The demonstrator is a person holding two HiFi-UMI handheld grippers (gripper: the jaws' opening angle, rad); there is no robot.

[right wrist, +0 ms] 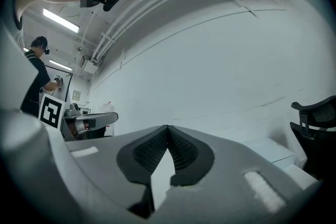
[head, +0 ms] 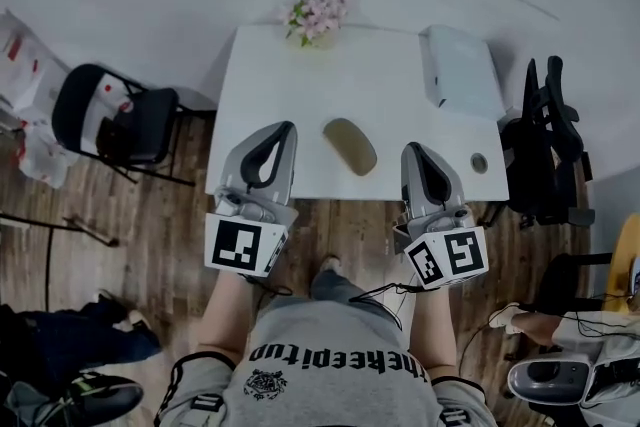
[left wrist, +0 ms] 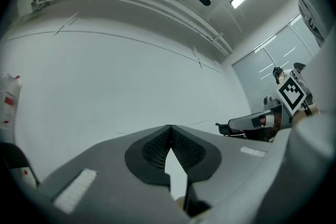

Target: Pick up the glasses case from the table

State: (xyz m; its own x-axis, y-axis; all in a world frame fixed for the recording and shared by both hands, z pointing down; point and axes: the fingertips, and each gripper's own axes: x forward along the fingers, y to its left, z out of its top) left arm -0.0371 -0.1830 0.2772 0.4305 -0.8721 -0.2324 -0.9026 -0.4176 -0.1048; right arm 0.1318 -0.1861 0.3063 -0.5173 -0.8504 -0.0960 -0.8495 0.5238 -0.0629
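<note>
The olive-tan oval glasses case (head: 350, 145) lies flat on the white tabletop (head: 380, 80), close to its near edge and untouched. It sits between my two tools: the left hand-held gripper (head: 285, 133) and the right hand-held gripper (head: 411, 153) flank it, both clear of it, each with its jaws pressed together on nothing. My worry is that going in with closed tips would shove the smooth case, perhaps off that near edge. Its rounded shell could also squirt out of a shallow pinch.
</note>
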